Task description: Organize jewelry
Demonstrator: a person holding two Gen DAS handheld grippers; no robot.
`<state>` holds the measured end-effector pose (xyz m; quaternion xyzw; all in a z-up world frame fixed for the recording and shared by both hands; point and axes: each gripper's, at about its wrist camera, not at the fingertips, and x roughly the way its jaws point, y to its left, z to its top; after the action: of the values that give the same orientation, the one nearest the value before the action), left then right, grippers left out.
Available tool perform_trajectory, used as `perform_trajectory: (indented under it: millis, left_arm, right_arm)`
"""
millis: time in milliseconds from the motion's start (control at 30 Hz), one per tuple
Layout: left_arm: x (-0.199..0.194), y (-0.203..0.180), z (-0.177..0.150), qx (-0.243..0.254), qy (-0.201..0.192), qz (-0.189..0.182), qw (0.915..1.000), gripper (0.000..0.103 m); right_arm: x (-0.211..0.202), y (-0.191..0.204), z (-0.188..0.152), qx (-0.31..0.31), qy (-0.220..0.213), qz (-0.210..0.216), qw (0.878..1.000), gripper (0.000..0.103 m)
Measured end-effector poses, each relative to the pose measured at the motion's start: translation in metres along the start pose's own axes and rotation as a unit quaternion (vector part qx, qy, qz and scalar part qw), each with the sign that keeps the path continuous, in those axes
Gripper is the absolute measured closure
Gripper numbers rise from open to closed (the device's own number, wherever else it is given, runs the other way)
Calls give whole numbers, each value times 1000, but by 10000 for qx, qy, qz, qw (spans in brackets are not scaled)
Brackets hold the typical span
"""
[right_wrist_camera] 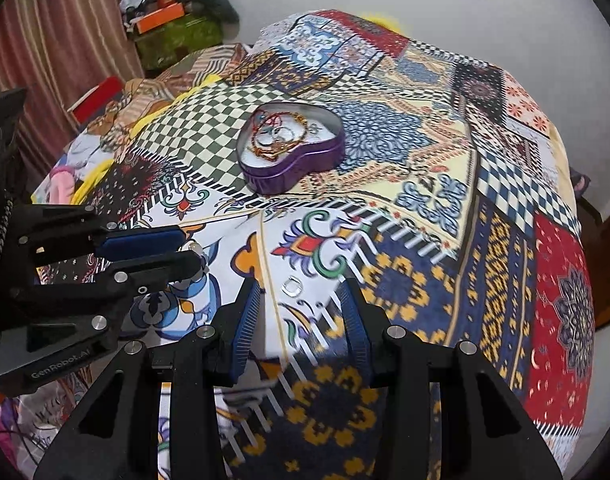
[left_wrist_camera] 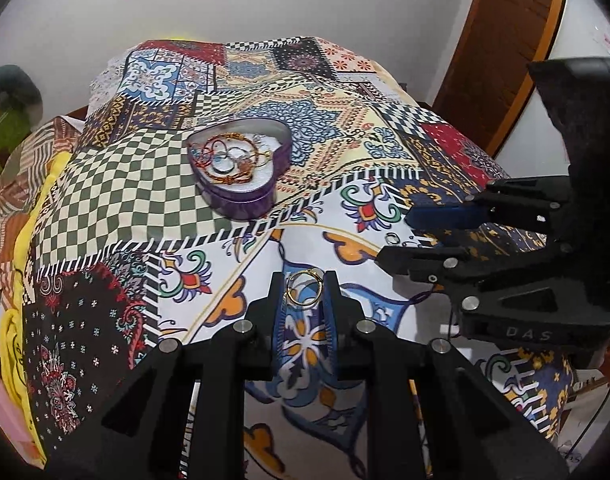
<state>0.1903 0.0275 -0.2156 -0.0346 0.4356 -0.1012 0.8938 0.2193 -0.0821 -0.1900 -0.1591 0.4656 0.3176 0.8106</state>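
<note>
A purple heart-shaped tin [left_wrist_camera: 241, 196] [right_wrist_camera: 293, 172] stands open on the patterned cloth, holding bracelets and rings on white padding. Nearer the camera, my left gripper [left_wrist_camera: 305, 280] [right_wrist_camera: 191, 252] is shut on thin gold rings [left_wrist_camera: 290, 292], pinched at the fingertips just above the cloth. To its right, my right gripper [right_wrist_camera: 301, 292] [left_wrist_camera: 397, 236] is open and low over the cloth. A small silver ring [right_wrist_camera: 292, 293] [left_wrist_camera: 392, 239] lies flat between its blue pads, apart from both.
The patchwork cloth [right_wrist_camera: 445, 168] drapes over the whole surface and falls away at the right and front edges. A wooden door [left_wrist_camera: 505, 40] stands at the back right. A curtain [right_wrist_camera: 45, 40] and piled boxes [right_wrist_camera: 165, 20] sit beyond the left side.
</note>
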Motion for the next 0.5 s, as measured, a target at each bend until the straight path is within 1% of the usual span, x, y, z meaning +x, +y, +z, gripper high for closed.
perform_trajectory:
  millis: [100, 167, 233, 300, 500]
  left_arm:
    - [0, 2, -1, -47, -25, -4, 10000, 86]
    - [0, 3, -1, -75, -41, -24, 10000, 86]
    - [0, 2, -1, -89, -47, -34, 9999, 86]
    - [0, 2, -1, -101, -59, -46, 9999, 86]
    - [-5, 2, 0, -122, -121, 0, 9999, 86]
  right_arm:
    - [5, 5, -1, -112, 53, -64, 9999, 71]
    - [5, 6, -2, -148, 46, -74, 9999, 77]
    - [6, 6, -2, -161, 45, -96, 9998, 87]
    - [6, 7, -2, -166, 45, -117, 9998, 93]
    - [4, 6, 0, -112, 0, -204, 9997, 93]
